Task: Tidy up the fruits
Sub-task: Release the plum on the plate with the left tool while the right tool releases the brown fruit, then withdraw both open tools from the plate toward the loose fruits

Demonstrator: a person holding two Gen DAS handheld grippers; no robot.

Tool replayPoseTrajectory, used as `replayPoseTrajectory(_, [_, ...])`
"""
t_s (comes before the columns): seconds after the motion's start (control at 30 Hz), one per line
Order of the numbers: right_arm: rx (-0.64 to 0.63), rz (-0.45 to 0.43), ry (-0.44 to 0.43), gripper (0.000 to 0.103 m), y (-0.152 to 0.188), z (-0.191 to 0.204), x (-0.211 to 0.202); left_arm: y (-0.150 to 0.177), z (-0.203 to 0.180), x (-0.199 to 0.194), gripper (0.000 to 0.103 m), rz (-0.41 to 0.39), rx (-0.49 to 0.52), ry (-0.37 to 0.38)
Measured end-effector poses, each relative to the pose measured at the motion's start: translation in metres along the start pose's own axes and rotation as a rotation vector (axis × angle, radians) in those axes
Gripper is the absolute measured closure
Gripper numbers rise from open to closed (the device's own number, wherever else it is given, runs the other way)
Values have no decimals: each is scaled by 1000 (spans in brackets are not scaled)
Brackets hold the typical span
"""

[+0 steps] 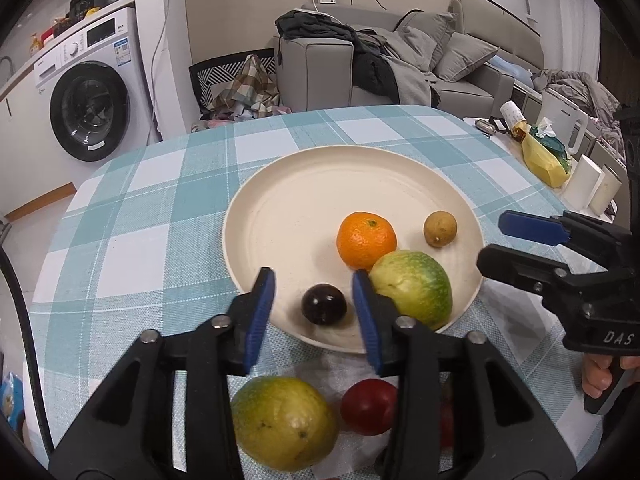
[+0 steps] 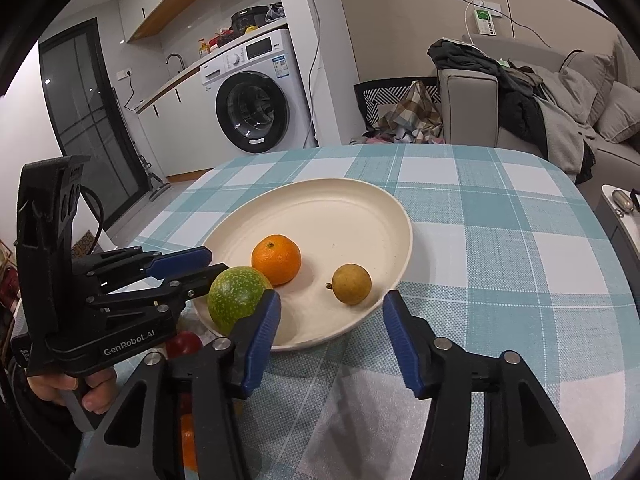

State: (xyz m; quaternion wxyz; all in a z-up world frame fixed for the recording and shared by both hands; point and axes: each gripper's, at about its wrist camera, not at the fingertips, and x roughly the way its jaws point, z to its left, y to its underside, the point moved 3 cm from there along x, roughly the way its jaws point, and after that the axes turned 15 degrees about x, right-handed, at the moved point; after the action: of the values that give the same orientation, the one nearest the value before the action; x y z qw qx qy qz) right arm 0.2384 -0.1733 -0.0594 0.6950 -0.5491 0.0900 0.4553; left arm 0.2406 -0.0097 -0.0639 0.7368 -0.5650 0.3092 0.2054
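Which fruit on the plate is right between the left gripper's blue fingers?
The small dark purple fruit. It sits on the plate in the gap of the left hand-held gripper, untouched. The orange, green fruit and little brown fruit lie further right.

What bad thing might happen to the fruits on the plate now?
1. The dark round fruit sits loose between the open left gripper pads near the plate edge; a bump might roll it off.
2. The green fruit leans on the orange right beside the left gripper, so pulling back carelessly may knock both.
3. The right gripper is open over the near rim and might tip the plate.
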Motion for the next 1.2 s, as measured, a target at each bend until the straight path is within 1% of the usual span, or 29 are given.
replayPoseTrajectory(0.03, [-2,-4,-1,39,1,0,-2,0,1,-3,50,-7,-5,1])
replayPoseTrajectory(0.07, [-7,-11,1,37,2,1,-4,1,2,-7,45,-15,-13,3])
replayPoseTrajectory(0.1, [-10,-16,4,35,3,1,-5,1,3,-10,35,-24,-23,6])
replayPoseTrajectory(0.13, [-12,-18,5,31,3,2,-7,2,4,-15,25,-34,-33,12])
replayPoseTrajectory(0.17, [-12,-23,6,23,4,2,-9,2,4,-18,21,-41,-40,15])
replayPoseTrajectory(0.2, [-9,-28,8,18,5,2,-11,3,4,-22,19,-48,-43,17])
replayPoseTrajectory(0.23, [-5,-36,8,12,5,2,-14,3,4,-26,18,-53,-41,17])
replayPoseTrajectory(0.3, [4,-47,3,8,6,0,-19,5,3,-33,17,-58,-31,10])
replayPoseTrajectory(0.33, [11,-51,-3,2,7,-1,-21,6,2,-37,13,-60,-27,2])
replayPoseTrajectory(0.37, [17,-57,-12,0,8,-1,-24,8,2,-40,11,-61,-25,-6])
replayPoseTrajectory(0.4, [21,-61,-17,0,8,-1,-25,11,2,-44,2,-63,-25,-13])
replayPoseTrajectory(0.43, [24,-63,-12,0,10,-2,-27,12,2,-47,0,-69,-27,-19])
replayPoseTrajectory(0.5, [7,-69,0,0,12,-1,-29,17,4,-54,0,-79,-38,-21])
replayPoseTrajectory(0.63, [-26,-79,4,0,19,6,-36,26,10,-66,0,-75,-73,-22])
replayPoseTrajectory(0.73, [-36,-85,0,0,20,9,-40,32,12,-76,0,-87,-78,-31])
replayPoseTrajectory(0.97, [-43,-92,-1,0,25,14,-51,47,6,-100,0,-98,-69,-42])
replayPoseTrajectory(1.07, [-43,-84,14,0,29,15,-53,53,3,-105,0,-93,-69,-41])
replayPoseTrajectory(1.2, [-48,-71,10,0,35,16,-55,57,-2,-106,0,-82,-52,-45])
